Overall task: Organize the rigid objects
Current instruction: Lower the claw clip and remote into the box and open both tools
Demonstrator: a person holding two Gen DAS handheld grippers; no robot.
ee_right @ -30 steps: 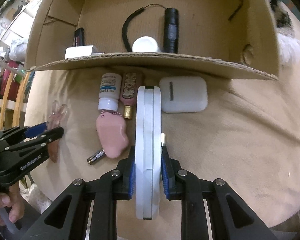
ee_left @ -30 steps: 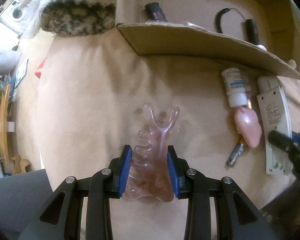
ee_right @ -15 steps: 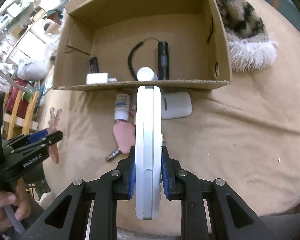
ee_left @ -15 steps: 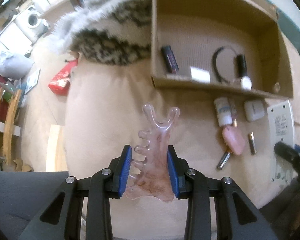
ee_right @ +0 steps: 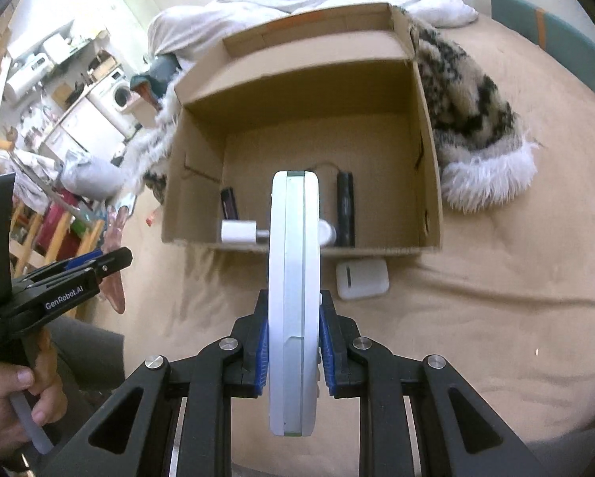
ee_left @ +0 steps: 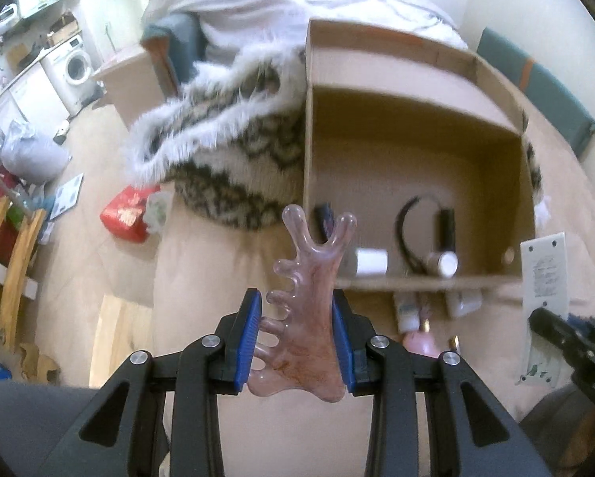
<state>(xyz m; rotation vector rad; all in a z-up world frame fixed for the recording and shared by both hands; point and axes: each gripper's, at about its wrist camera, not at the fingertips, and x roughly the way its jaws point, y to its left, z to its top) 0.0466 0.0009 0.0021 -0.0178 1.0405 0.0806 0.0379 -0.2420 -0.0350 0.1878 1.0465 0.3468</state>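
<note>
Both grippers have risen since a second ago — the cardboard box (ee_right: pixel 424 167), then seen only edge-on over its front flap, now shows its whole floor from above, and the items on the bed have shrunk beneath it.

Left gripper (ee_left: pixel 296 342): blue pads clamped on a translucent pink comb-shaped scraper (ee_left: pixel 303 310), held clear of the tan bedspread (ee_left: pixel 202 278), forked end pointing toward the box's left front corner. Same gripper seen side-on in the right view (ee_right: pixel 99 262), the person's hand (ee_right: pixel 7 409) on its handle.

Right gripper (ee_right: pixel 293 349): closed on a white remote control (ee_right: pixel 293 278), held on edge and in the air, its far end lying over the box's front wall in the picture.

Inside the box, near the front wall — a small white block (ee_right: pixel 238 231), a dark slim stick (ee_right: pixel 229 202), a black flashlight (ee_right: pixel 345 206) with a looped strap, a white round cap (ee_left: pixel 447 263).

On the bedspread just outside the front wall: a white earbud case (ee_right: pixel 362 278), a white bottle (ee_left: pixel 406 306), a pink foot-shaped charm (ee_left: pixel 420 342); details blurred.

Furry patterned throw (ee_right: pixel 476 119) lies against the box's right side and runs behind it to the left.
</note>
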